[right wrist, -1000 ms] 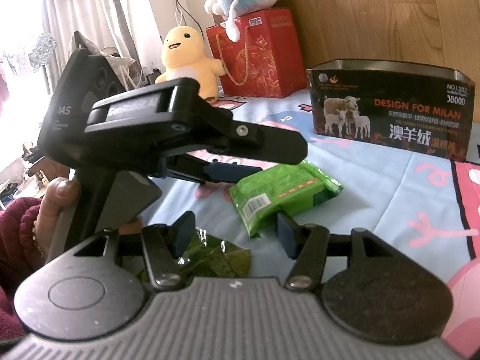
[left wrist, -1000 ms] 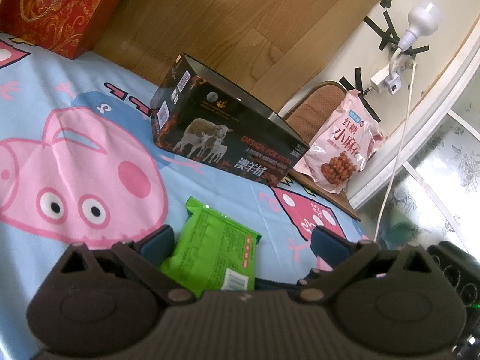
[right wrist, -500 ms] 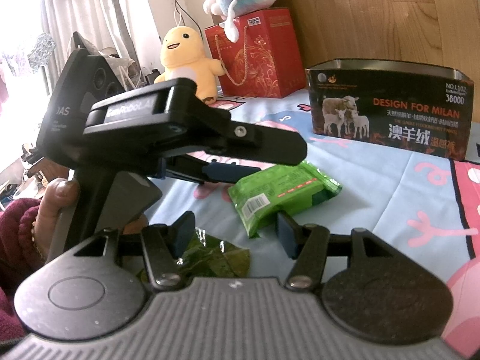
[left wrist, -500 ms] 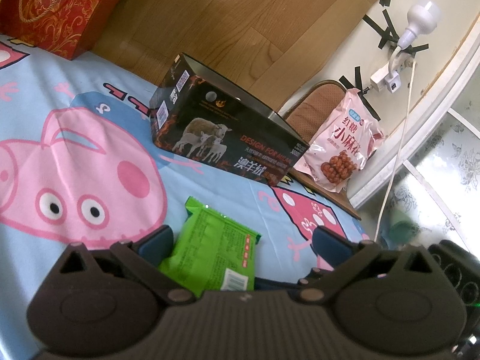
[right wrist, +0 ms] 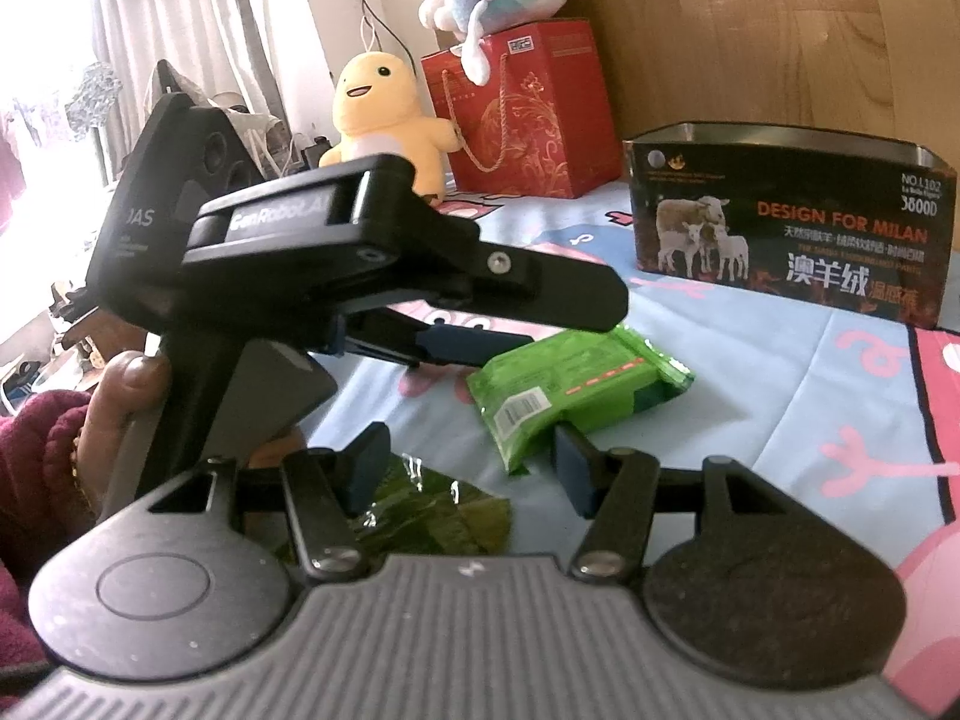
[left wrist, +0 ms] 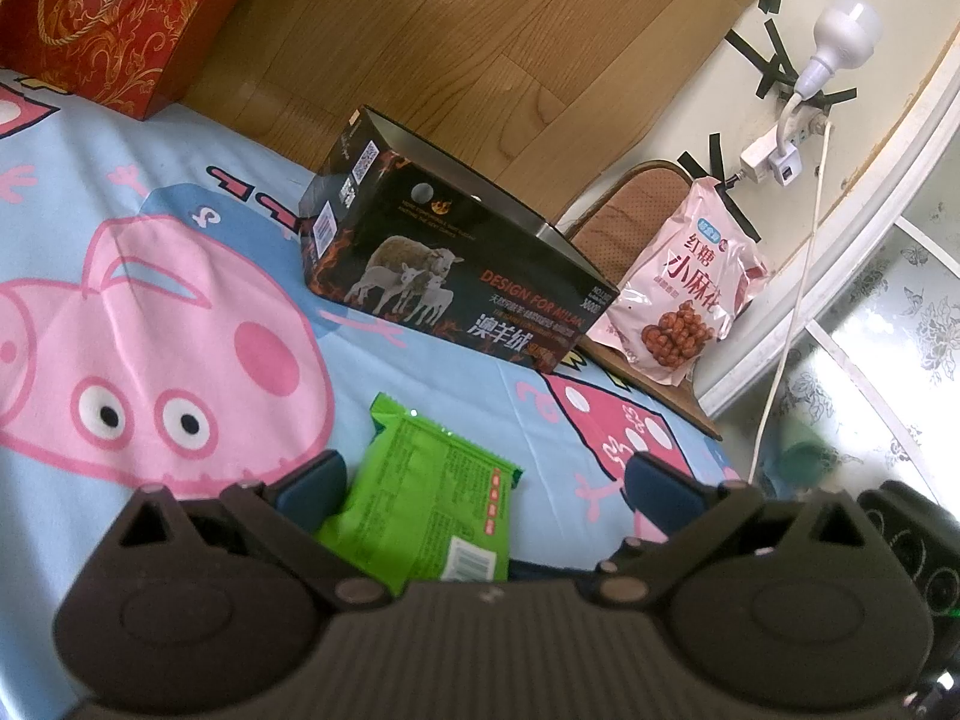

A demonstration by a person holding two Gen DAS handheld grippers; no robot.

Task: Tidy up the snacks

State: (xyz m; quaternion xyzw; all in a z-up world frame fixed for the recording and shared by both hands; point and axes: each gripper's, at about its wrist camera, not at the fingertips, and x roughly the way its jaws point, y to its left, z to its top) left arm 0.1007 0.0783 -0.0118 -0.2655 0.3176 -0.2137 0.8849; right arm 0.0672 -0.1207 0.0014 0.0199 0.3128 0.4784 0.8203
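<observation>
A bright green snack packet [left wrist: 420, 504] [right wrist: 576, 384] lies flat on the cartoon pig bedsheet [left wrist: 150, 312]. My left gripper [left wrist: 486, 480] [right wrist: 552, 324] is open and straddles it; the packet sits close to the left pad, well apart from the right one. My right gripper [right wrist: 471, 465] stands open about halfway, just short of the packet. A crumpled dark green wrapper [right wrist: 432, 516] lies beneath its fingers and nothing is pinched. Behind stands a black open-topped box [left wrist: 456, 276] [right wrist: 792, 228] with sheep printed on it.
A pink snack bag [left wrist: 684, 300] leans on a chair beyond the bed's edge. A red gift bag [left wrist: 102, 18] [right wrist: 528, 114] and a yellow plush toy [right wrist: 384, 114] stand by the wooden headboard. A person's hand [right wrist: 126, 390] holds the left gripper's handle.
</observation>
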